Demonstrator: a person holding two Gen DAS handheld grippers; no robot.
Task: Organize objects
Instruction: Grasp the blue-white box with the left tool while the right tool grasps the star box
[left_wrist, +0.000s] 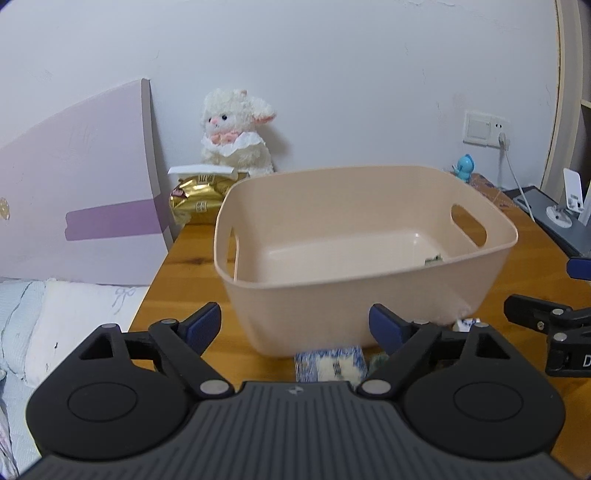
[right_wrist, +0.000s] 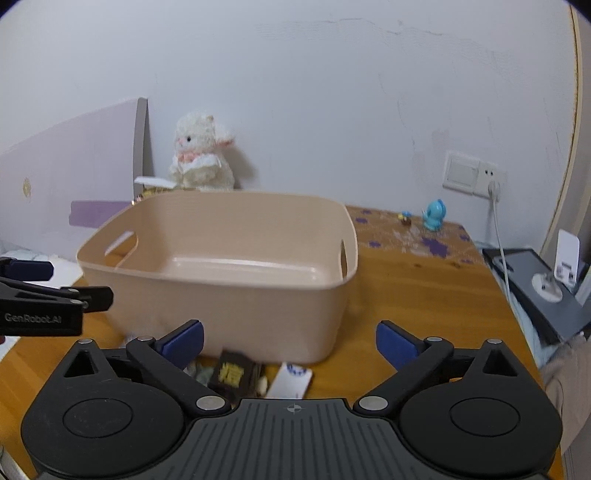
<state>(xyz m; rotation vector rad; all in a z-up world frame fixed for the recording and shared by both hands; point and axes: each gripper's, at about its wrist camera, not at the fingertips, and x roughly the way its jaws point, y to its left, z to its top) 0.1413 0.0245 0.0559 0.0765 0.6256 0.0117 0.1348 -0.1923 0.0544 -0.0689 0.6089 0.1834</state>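
A beige plastic basket (left_wrist: 369, 295) (right_wrist: 229, 295) with handle cut-outs stands on the wooden table. A small dark scrap (left_wrist: 433, 260) lies on its floor. My left gripper (left_wrist: 295, 328) is open just in front of the basket, above a blue-and-white patterned packet (left_wrist: 330, 363). My right gripper (right_wrist: 290, 343) is open too, near the basket's front right corner. Under it lie a dark packet with yellow print (right_wrist: 232, 374) and a white packet with a blue mark (right_wrist: 291, 380). Each gripper shows at the edge of the other's view.
A white plush lamb (left_wrist: 236, 133) and a gold bag (left_wrist: 199, 199) sit at the back left. A blue figurine (right_wrist: 436, 216) stands on a purple-flowered cloth (right_wrist: 410, 236). A cable hangs from the wall socket (right_wrist: 493, 188). A bed (left_wrist: 55, 325) borders the table's left edge.
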